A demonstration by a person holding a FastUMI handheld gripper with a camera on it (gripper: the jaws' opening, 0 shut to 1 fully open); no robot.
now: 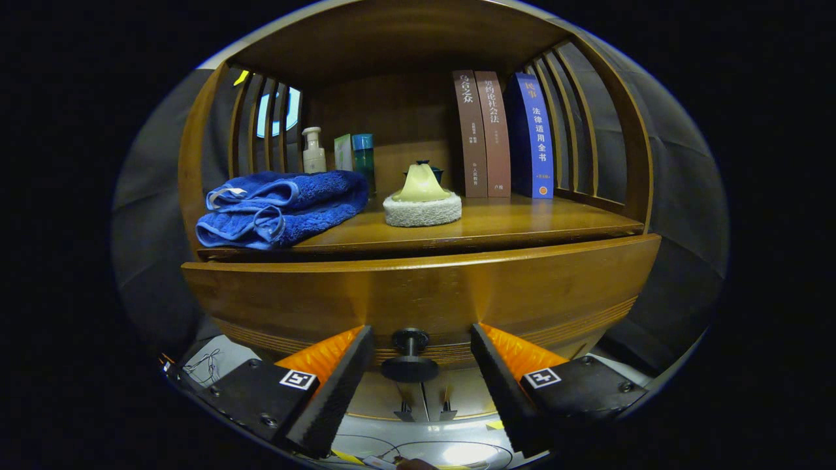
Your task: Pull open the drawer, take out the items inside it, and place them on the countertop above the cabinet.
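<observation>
A wooden cabinet fills the view, with its drawer front (pixel 418 297) right ahead of me. The drawer's black round knob (pixel 409 356) sits in the gap between my two fingers, which do not touch it. My gripper (pixel 421 365) is open, its black pads to either side of the knob. The drawer looks slightly out from the cabinet; its inside is hidden. Above it lies the wooden countertop (pixel 522 225).
On the countertop lie a folded blue towel (pixel 281 205) at the left and a white sponge pad with a yellowish top (pixel 422 202) in the middle. Bottles (pixel 313 151) stand at the back left, three books (pixel 503 134) at the back right. Slatted sides close both ends.
</observation>
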